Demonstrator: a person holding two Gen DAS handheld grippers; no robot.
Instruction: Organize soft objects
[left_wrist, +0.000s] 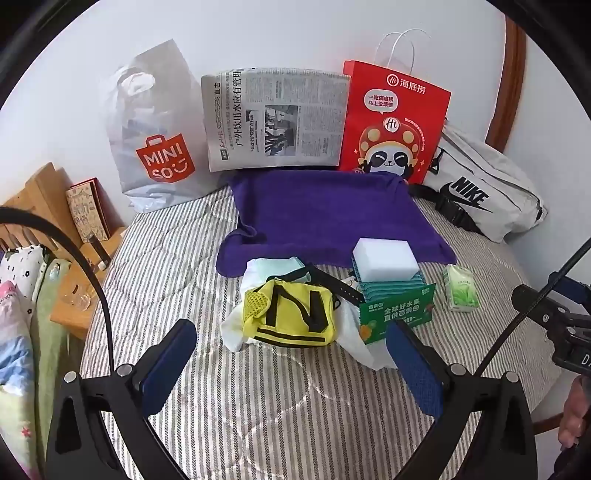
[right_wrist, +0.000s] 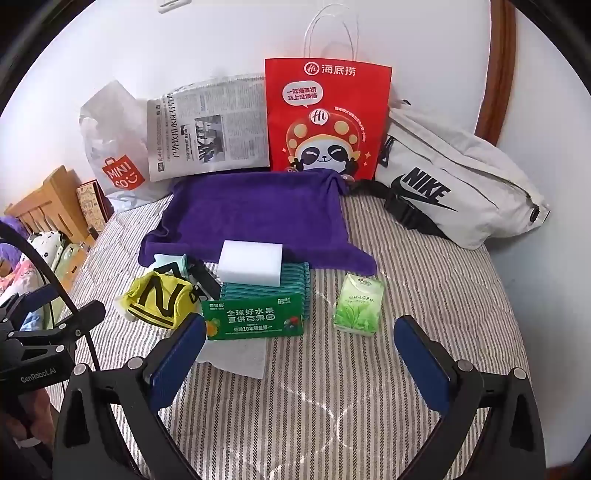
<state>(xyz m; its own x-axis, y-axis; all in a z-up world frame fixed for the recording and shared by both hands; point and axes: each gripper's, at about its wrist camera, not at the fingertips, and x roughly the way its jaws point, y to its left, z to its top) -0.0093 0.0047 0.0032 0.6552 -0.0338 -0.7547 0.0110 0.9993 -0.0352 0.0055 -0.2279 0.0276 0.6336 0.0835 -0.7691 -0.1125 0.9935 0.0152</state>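
My left fingers (left_wrist: 290, 363) stand spread as wide as they go, with nothing between them, hanging over bare striped bed (left_wrist: 177, 266) just short of the yellow pouch (left_wrist: 295, 314). My right fingers (right_wrist: 301, 360) are spread just as wide and empty too, tilted down at the quilt, with the green carton (right_wrist: 255, 319) just beyond one pad and the tissue packet (right_wrist: 357, 302) near the other.

Past them, the soft things sit bunched in the middle of the bed. The yellow pouch lies on crumpled white cloth (left_wrist: 354, 339), touching the green carton. A white sponge (left_wrist: 386, 264) rests on the stack of teal cloths (right_wrist: 299, 284) behind the carton's printed front. The tissue packet lies apart on its own, probably the easiest first pick for my right side.

Behind the pile a purple towel (left_wrist: 321, 218) is spread flat, likely as the place to sort onto. Leaning against the wall are a white plastic bag (left_wrist: 155, 147), a newspaper (left_wrist: 277, 118), a red paper bag (left_wrist: 391, 122) and a grey waist bag (left_wrist: 480, 192), propped upright and out of the way.
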